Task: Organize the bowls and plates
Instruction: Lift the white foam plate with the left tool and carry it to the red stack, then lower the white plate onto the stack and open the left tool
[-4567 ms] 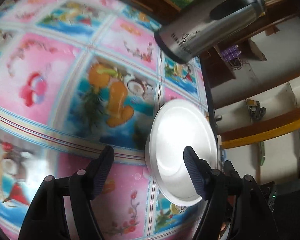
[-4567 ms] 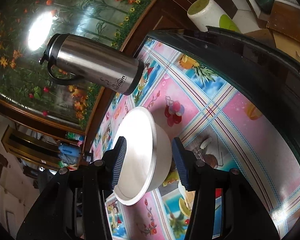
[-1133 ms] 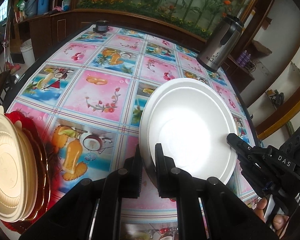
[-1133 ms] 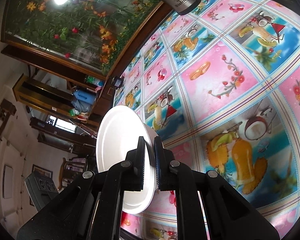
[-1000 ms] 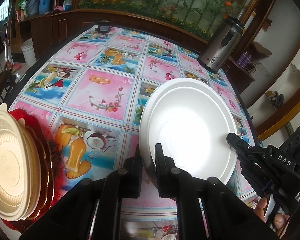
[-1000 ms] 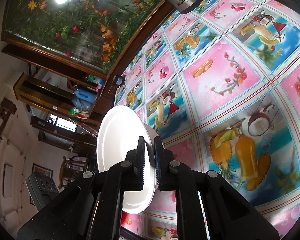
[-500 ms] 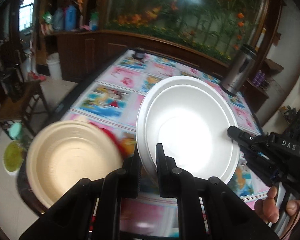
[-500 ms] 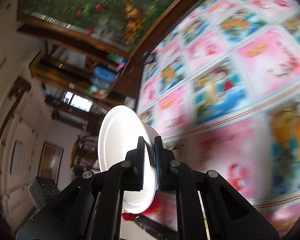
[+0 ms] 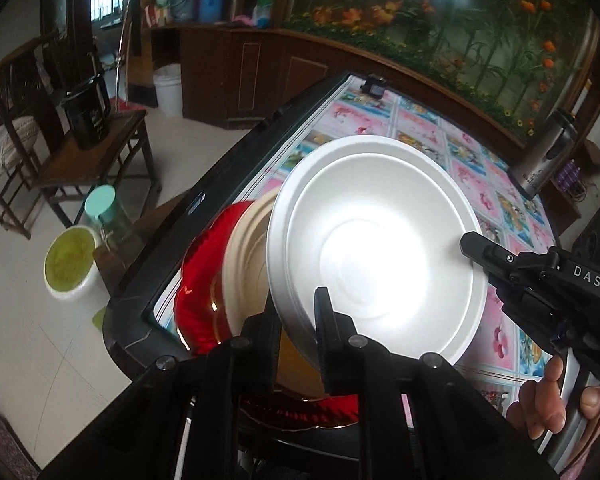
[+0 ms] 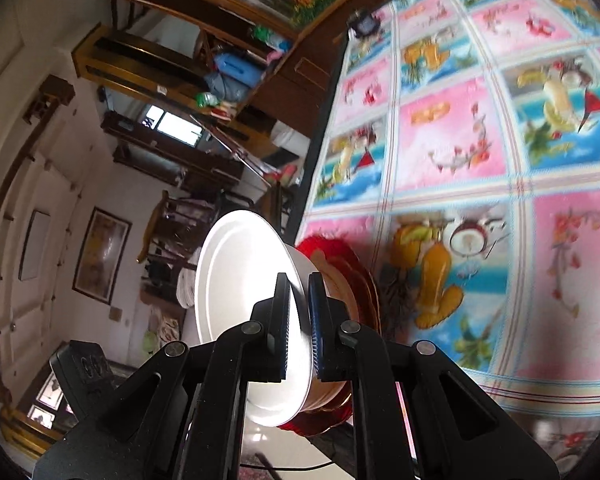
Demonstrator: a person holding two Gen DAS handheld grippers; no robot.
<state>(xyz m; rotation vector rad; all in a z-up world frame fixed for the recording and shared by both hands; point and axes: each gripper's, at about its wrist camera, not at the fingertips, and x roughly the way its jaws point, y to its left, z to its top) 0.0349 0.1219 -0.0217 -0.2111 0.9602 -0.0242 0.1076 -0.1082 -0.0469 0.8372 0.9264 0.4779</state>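
I've got the white foam bowl (image 9: 374, 248) pinched at both rims: left gripper (image 9: 298, 320), jaws just easing wider, rim between them, and right gripper (image 10: 299, 308) clamped tight. Bowl sits tilted over the beige bowl (image 9: 248, 256) on the red scalloped plate (image 9: 200, 284) at the table corner (image 9: 140, 308).

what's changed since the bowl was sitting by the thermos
Both grippers closed on the white bowl, lifted it and carried it across the table to the beige bowl on the red plate. The left gripper has just been opening, rim between its jaws; the right gripper stays clamped. The thermos stayed put.
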